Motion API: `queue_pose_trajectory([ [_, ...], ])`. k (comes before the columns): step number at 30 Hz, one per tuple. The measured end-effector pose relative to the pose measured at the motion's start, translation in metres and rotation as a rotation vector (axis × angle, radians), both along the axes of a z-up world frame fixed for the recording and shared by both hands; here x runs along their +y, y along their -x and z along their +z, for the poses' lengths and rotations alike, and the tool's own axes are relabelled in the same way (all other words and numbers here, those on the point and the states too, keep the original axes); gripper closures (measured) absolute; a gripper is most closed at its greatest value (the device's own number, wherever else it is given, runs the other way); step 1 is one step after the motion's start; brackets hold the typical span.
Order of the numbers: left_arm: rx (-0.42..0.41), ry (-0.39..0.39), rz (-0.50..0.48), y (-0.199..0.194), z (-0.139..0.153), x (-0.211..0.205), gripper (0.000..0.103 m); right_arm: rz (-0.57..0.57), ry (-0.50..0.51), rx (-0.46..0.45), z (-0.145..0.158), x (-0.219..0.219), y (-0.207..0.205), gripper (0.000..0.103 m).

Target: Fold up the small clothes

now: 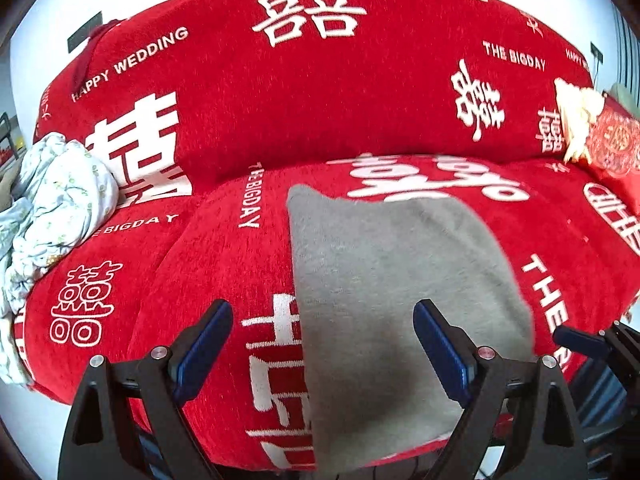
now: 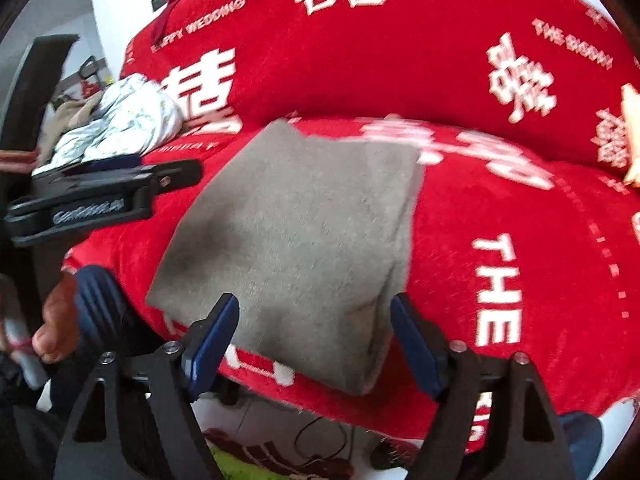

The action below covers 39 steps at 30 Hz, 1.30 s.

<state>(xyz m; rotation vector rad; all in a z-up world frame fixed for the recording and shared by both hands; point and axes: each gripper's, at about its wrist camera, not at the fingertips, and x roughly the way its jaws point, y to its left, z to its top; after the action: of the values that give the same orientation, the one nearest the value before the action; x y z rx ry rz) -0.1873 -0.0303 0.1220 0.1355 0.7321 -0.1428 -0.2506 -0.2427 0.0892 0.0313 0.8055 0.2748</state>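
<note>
Your left gripper [image 1: 323, 316] has its blue-padded fingers spread wide, nothing between them; the left edge of the folded grey garment [image 1: 400, 300] runs straight ahead through the gap, so the left finger sits over bare red sofa cover [image 1: 224, 120] and the right finger over grey cloth. The garment lies flat on the seat cushion as a rough rectangle, long side running away from you toward the backrest, near end draped at the cushion's front edge. Your right gripper [image 2: 314, 314] is likewise apart and holding nothing; the garment's near right corner [image 2: 360, 376] sits directly ahead between its fingers, the doubled fold edge climbing away just inside the right finger. Whether either gripper touches the cloth cannot be told from these views. From the right wrist view, your left gripper's black body [image 2: 100, 200] shows off to the left, level with the garment's left side, and part of your hand [image 2: 56, 320] appears low at the left edge. In the left wrist view, far left of the gripper, a crumpled pale floral cloth [image 1: 60, 200] sits bunched at the seat's end against the backrest. Far right, a red embroidered cushion with cream fringe [image 1: 600, 136] leans at the other end. The cover carries white double-happiness characters and lettering: "HAPPY WEDDING", "THE BIGDAY".
</note>
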Motion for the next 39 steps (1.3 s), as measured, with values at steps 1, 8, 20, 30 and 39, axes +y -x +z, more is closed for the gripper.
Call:
queue_pose_trajectory([
  [1,0.0,0.003,0.0,0.001,0.002,0.0,0.01,-0.01,0.011,-0.014,0.004,0.001,0.001,0.02],
  [8,-0.024,-0.01,0.058,0.023,0.008,0.001,0.01,-0.076,0.035,-0.021,0.014,0.005,0.003,0.018],
  [20,-0.097,0.019,0.033,0.059,0.023,0.002,0.01,-0.131,0.065,-0.089,0.036,0.012,0.021,0.018],
  [30,-0.112,0.019,0.018,0.068,0.031,0.001,0.01,-0.108,0.103,-0.129,0.045,0.027,0.031,0.018],
  [39,-0.117,0.012,0.033,0.072,0.03,0.0,0.01,-0.118,0.104,-0.129,0.048,0.028,0.032,0.018],
])
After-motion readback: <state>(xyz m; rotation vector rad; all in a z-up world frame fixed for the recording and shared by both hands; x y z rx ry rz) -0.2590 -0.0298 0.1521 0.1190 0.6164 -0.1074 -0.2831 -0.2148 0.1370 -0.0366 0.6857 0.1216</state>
